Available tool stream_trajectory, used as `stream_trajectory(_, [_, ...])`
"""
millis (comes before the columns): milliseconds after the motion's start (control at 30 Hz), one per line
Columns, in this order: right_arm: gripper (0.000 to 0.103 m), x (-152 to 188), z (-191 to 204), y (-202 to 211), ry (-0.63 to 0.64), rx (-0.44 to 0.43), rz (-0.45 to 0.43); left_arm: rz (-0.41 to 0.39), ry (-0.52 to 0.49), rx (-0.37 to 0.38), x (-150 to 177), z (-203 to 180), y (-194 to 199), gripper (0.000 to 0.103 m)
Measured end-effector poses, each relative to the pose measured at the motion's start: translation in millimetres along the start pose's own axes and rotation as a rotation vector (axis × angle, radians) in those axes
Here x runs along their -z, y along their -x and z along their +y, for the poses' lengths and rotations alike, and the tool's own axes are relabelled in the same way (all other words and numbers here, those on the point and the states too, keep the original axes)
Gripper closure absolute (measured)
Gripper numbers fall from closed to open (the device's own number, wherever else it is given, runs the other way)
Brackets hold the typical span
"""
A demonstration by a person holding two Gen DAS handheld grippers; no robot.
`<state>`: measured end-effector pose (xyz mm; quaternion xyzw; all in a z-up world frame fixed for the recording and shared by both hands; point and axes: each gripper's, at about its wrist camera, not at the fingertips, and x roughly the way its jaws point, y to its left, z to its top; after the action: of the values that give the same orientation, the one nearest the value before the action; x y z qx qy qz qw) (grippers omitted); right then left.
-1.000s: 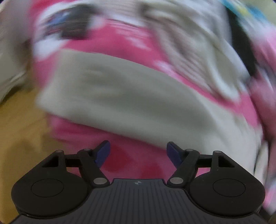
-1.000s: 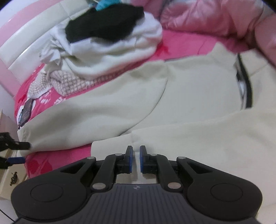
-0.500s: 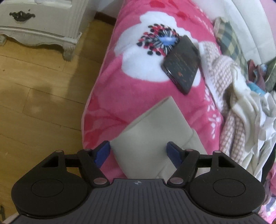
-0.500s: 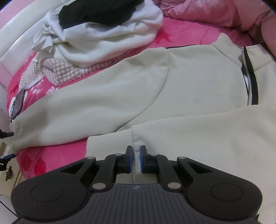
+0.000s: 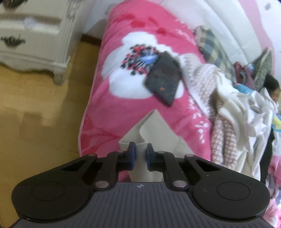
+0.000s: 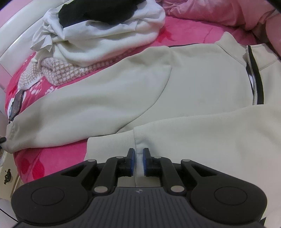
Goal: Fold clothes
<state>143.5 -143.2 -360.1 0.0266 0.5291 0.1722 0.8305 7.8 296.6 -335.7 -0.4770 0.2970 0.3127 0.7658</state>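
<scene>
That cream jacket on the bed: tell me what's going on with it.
A person is folding the cream jacket, spread over the pink blanket, using a gripper in each hand. The left gripper is closing on the cuff of one sleeve near the bed's edge. The right gripper is shut on a fold of the other sleeve. A pile of clothes lies behind.

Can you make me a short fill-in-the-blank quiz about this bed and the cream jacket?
1. The left gripper is closing on the cream jacket's ____.
2. The dark phone lies on a white ____ printed on the pink blanket.
3. The black garment lies ____ the white clothes pile.

Missing words: cuff; flower; on top of
</scene>
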Motion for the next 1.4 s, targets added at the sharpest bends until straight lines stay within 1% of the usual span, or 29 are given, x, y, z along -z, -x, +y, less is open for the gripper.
stream_trajectory(167, [0.094, 0.6, -5.1, -0.1, 0.004, -0.030, -0.009, -0.079, -0.136, 0.083, 4.9, -37.1, 39.2, 0.095])
stream_trajectory(300, [0.094, -0.7, -12.9, 9.4, 0.011, -0.070, -0.031, -0.117, -0.240, 0.210, 26.7, -80.4, 69.8, 0.095])
stream_trajectory(400, [0.094, -1.8, -27.9, 24.5, -0.009, -0.105, -0.059, -0.120, -0.334, 0.329, 57.1, -120.5, 90.7, 0.095])
stream_trajectory(500, [0.093, -2.9, -50.3, 47.7, -0.039, -0.118, -0.088, -0.095, -0.463, 0.421, 103.6, -162.8, 107.5, 0.095])
stream_trajectory(600, [0.093, -3.3, -80.9, 79.2, -0.056, -0.112, -0.119, -0.030, -0.582, 0.527, 165.9, -200.2, 119.7, 0.095])
stream_trajectory(667, [0.093, -1.3, -102.3, 98.0, -0.060, -0.092, -0.133, 0.017, -0.646, 0.587, 208.6, -217.5, 124.7, 0.095])
stream_trajectory(733, [0.093, 3.3, -125.5, 116.3, -0.068, -0.065, -0.146, 0.084, -0.685, 0.654, 253.0, -230.1, 127.2, 0.095])
stream_trajectory(833, [0.093, 16.1, -160.3, 136.6, -0.105, -0.021, -0.151, 0.196, -0.758, 0.694, 320.0, -236.5, 119.1, 0.095])
stream_trajectory(867, [0.093, 21.5, -171.9, 140.4, -0.123, -0.008, -0.147, 0.237, -0.801, 0.688, 342.5, -236.7, 113.4, 0.094])
stream_trajectory(900, [0.093, 27.7, -185.1, 140.2, -0.156, 0.001, -0.132, 0.292, -0.867, 0.657, 367.0, -235.8, 103.6, 0.092])
stream_trajectory(933, [0.093, 34.0, -198.5, 139.8, -0.194, 0.008, -0.117, 0.355, -0.927, 0.623, 389.2, -232.3, 92.2, 0.082])
stream_trajectory(1000, [0.093, 48.8, -226.7, 135.1, -0.317, -0.015, -0.087, 0.484, -1.018, 0.560, 425.0, -221.1, 70.6, 0.069])
stream_trajectory(1033, [0.093, 56.0, -240.1, 132.7, -0.390, -0.031, -0.073, 0.539, -1.043, 0.538, 434.6, -214.7, 64.1, 0.069])
stream_trajectory(1067, [0.093, 61.1, -250.8, 130.9, -0.455, -0.046, -0.064, 0.567, -1.052, 0.530, 438.1, -209.1, 62.0, 0.068])
stream_trajectory(1100, [0.093, 66.0, -258.9, 130.4, -0.512, -0.071, -0.065, 0.574, -1.052, 0.535, 436.9, -204.5, 63.6, 0.067])
stream_trajectory(1167, [0.093, 73.2, -270.8, 130.2, -0.600, -0.131, -0.074, 0.573, -1.056, 0.541, 429.0, -198.7, 69.3, 0.051])
stream_trajectory(1200, [0.093, 74.1, -272.3, 130.3, -0.618, -0.161, -0.079, 0.563, -1.059, 0.527, 423.6, -196.5, 70.9, 0.049])
stream_trajectory(1267, [0.085, 73.6, -270.5, 128.0, -0.634, -0.224, -0.078, 0.546, -1.062, 0.484, 408.7, -190.7, 70.6, 0.049])
stream_trajectory(1333, [0.063, 70.9, -266.4, 123.6, -0.640, -0.277, -0.064, 0.522, -1.061, 0.438, 397.0, -185.3, 73.0, 0.049])
stream_trajectory(1400, [0.059, 66.6, -259.0, 114.8, -0.638, -0.329, -0.024, 0.496, -1.060, 0.389, 384.9, -181.7, 71.1, 0.049])
